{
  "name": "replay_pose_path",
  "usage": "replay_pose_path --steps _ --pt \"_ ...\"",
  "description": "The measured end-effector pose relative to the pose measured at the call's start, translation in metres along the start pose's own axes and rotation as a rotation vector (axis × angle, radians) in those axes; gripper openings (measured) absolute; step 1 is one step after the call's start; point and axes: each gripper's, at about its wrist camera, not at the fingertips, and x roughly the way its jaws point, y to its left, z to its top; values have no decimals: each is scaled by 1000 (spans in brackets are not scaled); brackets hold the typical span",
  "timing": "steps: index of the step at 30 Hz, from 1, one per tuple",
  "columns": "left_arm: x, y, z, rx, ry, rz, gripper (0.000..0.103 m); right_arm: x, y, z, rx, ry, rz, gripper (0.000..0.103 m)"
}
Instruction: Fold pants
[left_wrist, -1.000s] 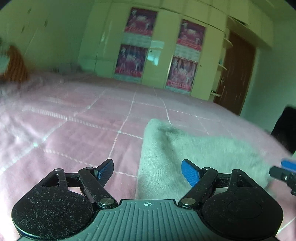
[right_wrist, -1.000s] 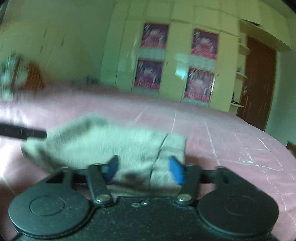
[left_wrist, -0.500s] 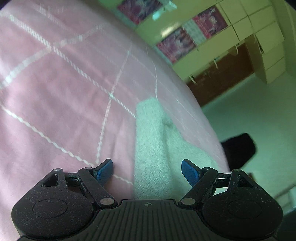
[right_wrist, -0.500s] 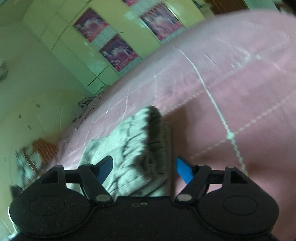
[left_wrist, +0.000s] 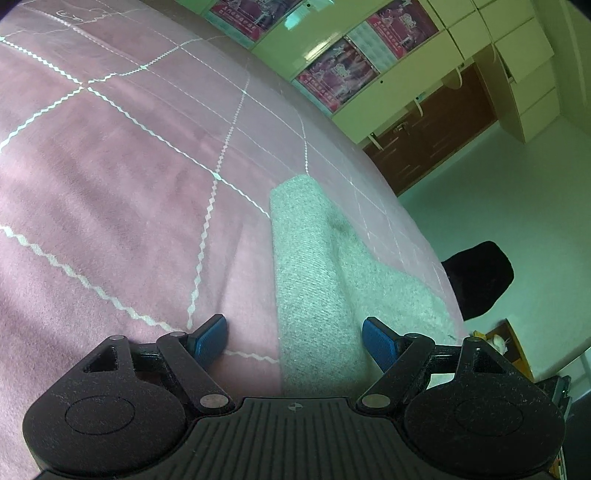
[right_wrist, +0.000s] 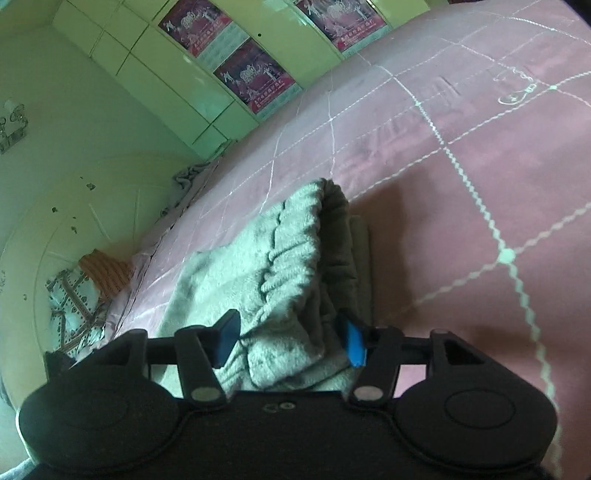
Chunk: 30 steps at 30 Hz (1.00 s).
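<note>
Grey knit pants lie on the pink quilted bed cover. In the left wrist view a narrow folded strip of the pants runs away from me. My left gripper is open and tilted. Its left fingertip sits over bare cover, and the strip's near end lies between the pads without being pinched. In the right wrist view the gathered elastic waistband is bunched up. My right gripper is closing, and the waistband cloth fills the gap from pad to pad.
Pale wardrobe doors with pink posters line the far wall. A brown door and a dark chair stand beyond the bed's edge. Patterned bedding lies at the left in the right wrist view.
Both grippers rolled and dropped closer to the pants. The right jaws narrowed around the waistband, while the left jaws kept their width.
</note>
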Motion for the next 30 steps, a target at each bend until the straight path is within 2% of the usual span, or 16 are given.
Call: replay_pose_path --steps 1,3,6,9,11,12,13,16,17,19,23,24,26,28,30 --pt "-2 -1 -1 -1 0 -1 80 -3 2 1 -1 -21 -9 20" --pt "-2 0 0 -5 7 0 80 -11 -3 3 58 -55 11 18" --pt "2 2 8 -21 32 -29 80 -6 -9 -2 35 -7 -44 21" --pt "10 7 17 -56 89 -107 80 -16 -12 1 64 -38 -3 40" --pt "17 11 24 -79 147 -174 80 -28 -13 7 62 -84 -4 84" --pt "21 13 26 -85 174 -198 80 -29 -16 10 67 -85 9 85" --pt "25 14 29 -88 203 -216 80 -28 -23 14 88 -65 34 81" --pt "40 14 31 -68 266 -252 78 -14 -42 21 160 35 75 80" --pt "46 12 32 -51 289 -259 73 -8 -47 20 165 69 94 79" --pt "56 13 36 -59 313 -283 70 3 -49 20 142 123 140 78" --pt "72 30 37 -118 321 -328 37 27 -47 25 126 196 219 77" --pt "75 34 36 -128 320 -345 34 31 -44 27 104 216 219 76" --pt "78 35 36 -121 312 -366 32 41 -38 29 57 243 204 59" --pt "79 32 36 -111 287 -373 28 45 -39 33 53 253 218 52" --pt "73 26 38 -115 232 -424 26 48 -40 37 57 254 256 46"
